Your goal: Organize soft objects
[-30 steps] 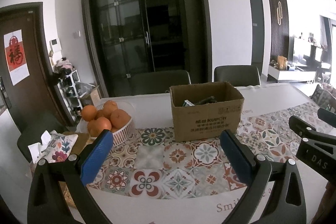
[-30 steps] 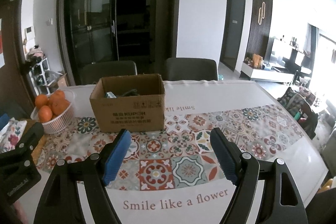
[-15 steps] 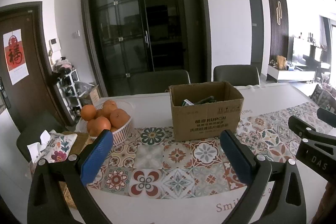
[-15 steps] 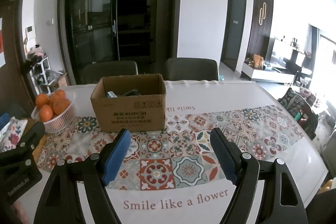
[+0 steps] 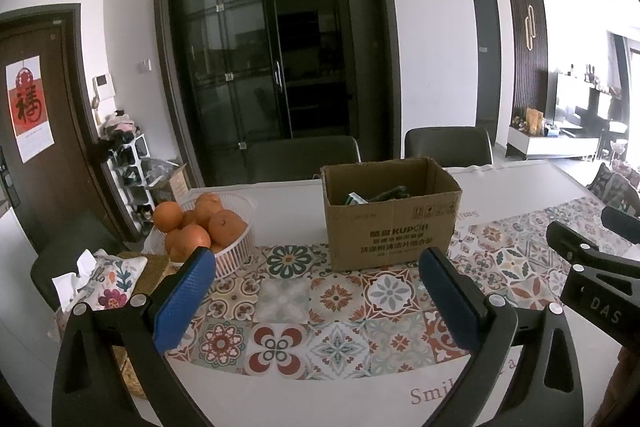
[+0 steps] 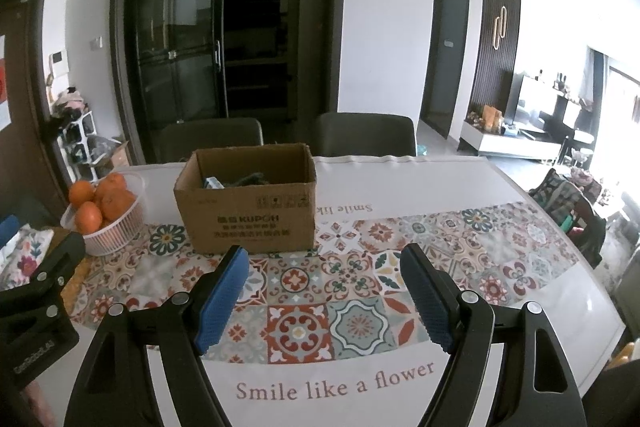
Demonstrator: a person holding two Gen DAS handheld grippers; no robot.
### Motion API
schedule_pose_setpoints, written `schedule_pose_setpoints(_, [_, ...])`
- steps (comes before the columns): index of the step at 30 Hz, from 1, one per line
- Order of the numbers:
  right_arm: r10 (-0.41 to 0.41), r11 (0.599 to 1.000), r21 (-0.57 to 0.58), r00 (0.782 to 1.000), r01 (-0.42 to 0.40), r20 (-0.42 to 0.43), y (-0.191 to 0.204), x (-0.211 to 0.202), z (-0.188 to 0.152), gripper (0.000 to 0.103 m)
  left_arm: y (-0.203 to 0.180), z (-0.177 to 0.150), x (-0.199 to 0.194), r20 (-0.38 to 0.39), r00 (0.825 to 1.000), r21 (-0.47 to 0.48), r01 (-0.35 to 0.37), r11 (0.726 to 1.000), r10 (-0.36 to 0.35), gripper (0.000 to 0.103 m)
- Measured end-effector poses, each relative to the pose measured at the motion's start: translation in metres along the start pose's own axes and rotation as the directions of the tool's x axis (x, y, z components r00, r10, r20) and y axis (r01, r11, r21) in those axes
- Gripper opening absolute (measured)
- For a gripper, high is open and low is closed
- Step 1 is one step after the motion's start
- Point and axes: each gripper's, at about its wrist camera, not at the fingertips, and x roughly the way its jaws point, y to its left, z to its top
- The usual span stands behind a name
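Only in the left wrist view could a flowered cloth pouch (image 5: 116,281) with white tissue sticking out be seen clearly, at the left edge of the tabletop (image 5: 288,205). Only in the right wrist view were the full words "Smile like a flower" (image 6: 334,383) seen on the tablecloth.

The left hand-held gripper (image 5: 316,293) was held spread wide, with nothing between its blue pads (image 5: 182,301). The right hand-held gripper (image 6: 324,297) was spread wide too, and nothing was held in it. Both were held above the near part of the tabletop.

The cardboard box (image 5: 390,213) was seen past the pads, in the middle of the tabletop and apart from both grippers. In the right wrist view the box (image 6: 248,197) sat a little to the left. Some dark soft things (image 5: 378,195) were lying inside it, but what they were could not be told.

A white basket (image 5: 236,247) was seen left of the box. Oranges (image 5: 200,225) were piled in it.
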Motion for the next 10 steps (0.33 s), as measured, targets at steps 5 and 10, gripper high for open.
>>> schedule_pose_setpoints(5, [0.003,1.0,-0.001,1.0,-0.003,0.001,-0.0001,-0.0007,-0.0001,0.079,-0.0001,-0.0005,0.0,-0.001,1.0,0.002,-0.002,1.0,0.002,0.103])
schedule_pose_setpoints(10, [0.003,1.0,-0.002,1.0,-0.003,0.001,-0.0001,-0.0004,-0.0001,0.079,-0.0003,0.002,0.0002,-0.008,1.0,-0.006,0.005,1.0,-0.005,0.103])
